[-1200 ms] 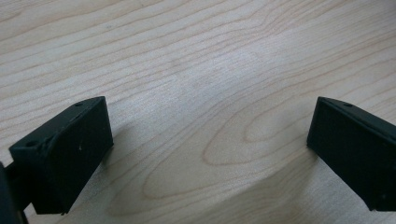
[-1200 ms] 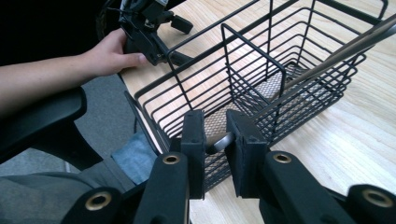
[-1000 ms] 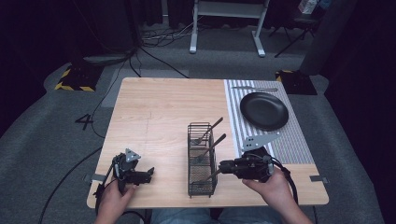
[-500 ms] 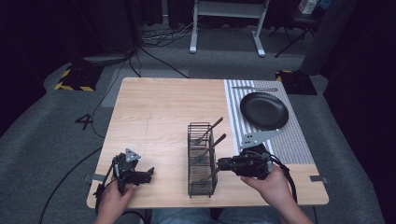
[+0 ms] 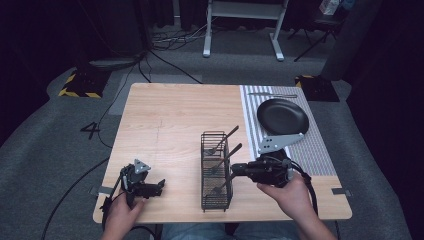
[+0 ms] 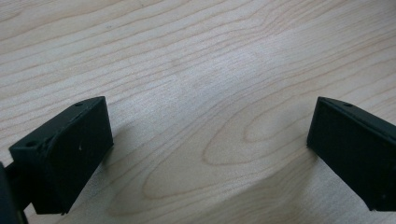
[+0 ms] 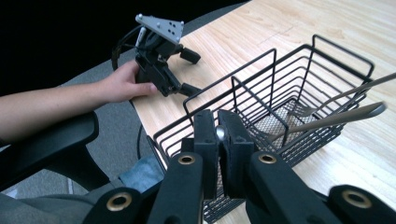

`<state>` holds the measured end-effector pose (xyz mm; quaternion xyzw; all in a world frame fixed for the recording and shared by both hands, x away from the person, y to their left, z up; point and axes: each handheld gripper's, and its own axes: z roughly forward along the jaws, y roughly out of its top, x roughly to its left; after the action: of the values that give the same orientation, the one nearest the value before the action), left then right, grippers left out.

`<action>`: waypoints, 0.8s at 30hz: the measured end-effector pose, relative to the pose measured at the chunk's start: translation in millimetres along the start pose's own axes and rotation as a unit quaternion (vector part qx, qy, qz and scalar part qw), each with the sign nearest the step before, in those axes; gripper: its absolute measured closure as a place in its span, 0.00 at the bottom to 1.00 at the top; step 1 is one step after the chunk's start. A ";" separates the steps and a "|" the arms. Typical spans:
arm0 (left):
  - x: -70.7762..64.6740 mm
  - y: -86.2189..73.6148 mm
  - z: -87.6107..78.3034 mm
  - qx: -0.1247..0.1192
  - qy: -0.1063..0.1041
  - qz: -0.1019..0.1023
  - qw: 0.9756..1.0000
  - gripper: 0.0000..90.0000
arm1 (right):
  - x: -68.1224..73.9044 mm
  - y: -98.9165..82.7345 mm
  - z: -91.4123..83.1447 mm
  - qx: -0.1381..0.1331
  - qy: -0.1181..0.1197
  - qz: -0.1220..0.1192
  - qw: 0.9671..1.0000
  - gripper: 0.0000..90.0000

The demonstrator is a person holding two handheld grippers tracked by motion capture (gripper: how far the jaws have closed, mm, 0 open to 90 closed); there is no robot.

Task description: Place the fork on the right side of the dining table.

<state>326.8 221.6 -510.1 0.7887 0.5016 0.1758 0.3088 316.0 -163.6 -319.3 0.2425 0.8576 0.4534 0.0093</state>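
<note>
Left claw (image 5: 159, 186): spread wide, held low over bare bench (image 5: 170, 125).
Right claw (image 7: 218, 135): clamped on a utensil handle (image 7: 220, 135) at the wire basket (image 5: 216, 172).

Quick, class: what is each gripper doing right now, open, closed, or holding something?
Left gripper: open, jaws wide apart over bare table, holding nothing.
Right gripper: closed on a thin metal utensil handle at the basket.
</note>
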 end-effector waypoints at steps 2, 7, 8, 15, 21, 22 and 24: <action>0.0 0.0 0.0 0.000 0.000 0.000 1.000 0.00 | -0.5 1.6 -3.5 -0.005 -0.001 0.001 1.000 0.96; 0.0 0.0 0.0 0.000 0.000 0.000 1.000 0.00 | -1.0 5.1 -13.2 -0.019 -0.003 0.002 1.000 0.96; 0.0 0.0 0.0 0.000 0.000 0.000 1.000 0.00 | -0.9 6.1 -16.0 -0.022 -0.005 0.003 1.000 0.96; 0.0 0.1 0.0 0.000 0.000 0.000 1.000 0.00 | -0.9 11.1 -33.7 -0.040 -0.012 0.002 0.999 0.96; 0.8 0.7 0.2 0.002 -0.003 0.004 1.000 0.00 | -2.8 12.5 -50.7 -0.061 -0.017 0.009 0.998 0.96; 0.8 0.8 0.2 0.002 -0.002 0.004 1.000 0.00 | -3.0 12.8 -53.6 -0.064 -0.018 0.009 0.998 0.96; 0.8 0.7 0.2 0.002 -0.003 0.004 1.000 0.00 | -3.4 13.5 -59.0 -0.068 -0.017 0.011 0.997 0.96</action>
<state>327.8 222.0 -509.9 0.7919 0.4978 0.1739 0.3079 310.6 -204.3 -274.7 0.2580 0.8217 0.5069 0.0355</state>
